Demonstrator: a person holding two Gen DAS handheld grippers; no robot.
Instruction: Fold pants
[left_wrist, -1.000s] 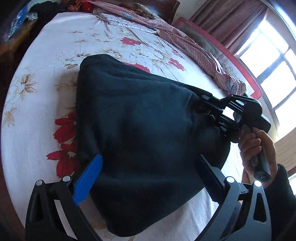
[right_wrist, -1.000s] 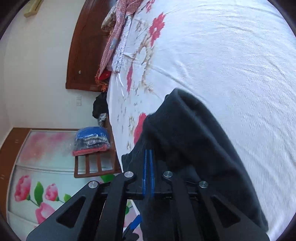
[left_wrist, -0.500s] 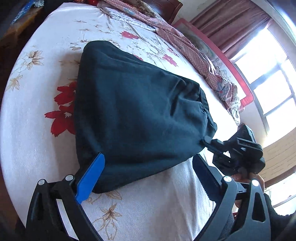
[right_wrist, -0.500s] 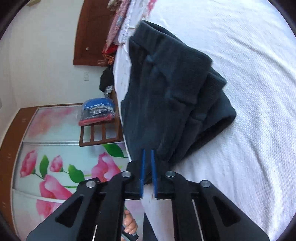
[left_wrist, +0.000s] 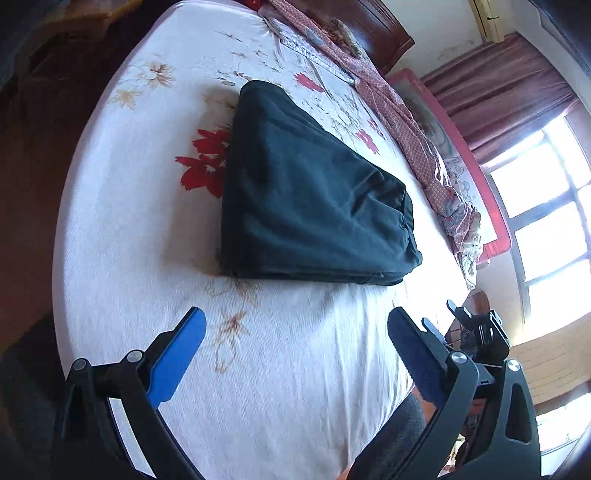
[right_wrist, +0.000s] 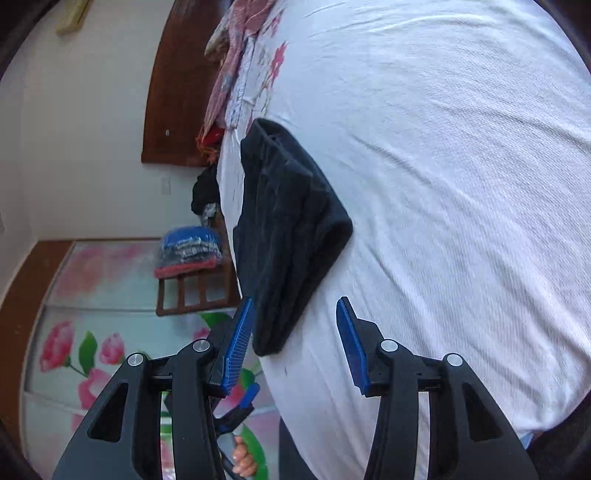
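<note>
The dark pants (left_wrist: 314, 206) lie folded in a flat, thick stack on the white flowered bed sheet (left_wrist: 280, 369). My left gripper (left_wrist: 295, 317) hovers open short of the stack's near edge, with nothing between its blue pads. In the right wrist view the same pants (right_wrist: 288, 236) stretch away from my right gripper (right_wrist: 294, 306). Its jaws are opening, and the near corner of the pants lies between the fingertips, which do not press on it.
A pink patterned cloth (left_wrist: 406, 122) is bunched along the bed's far side, by the wooden headboard (left_wrist: 373, 26). A bright window (left_wrist: 546, 221) lies to the right. Beside the bed stands a wooden chair with stacked clothes (right_wrist: 188, 251), before a flower-printed wardrobe (right_wrist: 74, 332).
The right gripper opened and let go of the pants' corner. Both grippers drew back from the pants, which settled flat on the bed. The left gripper stayed open.
</note>
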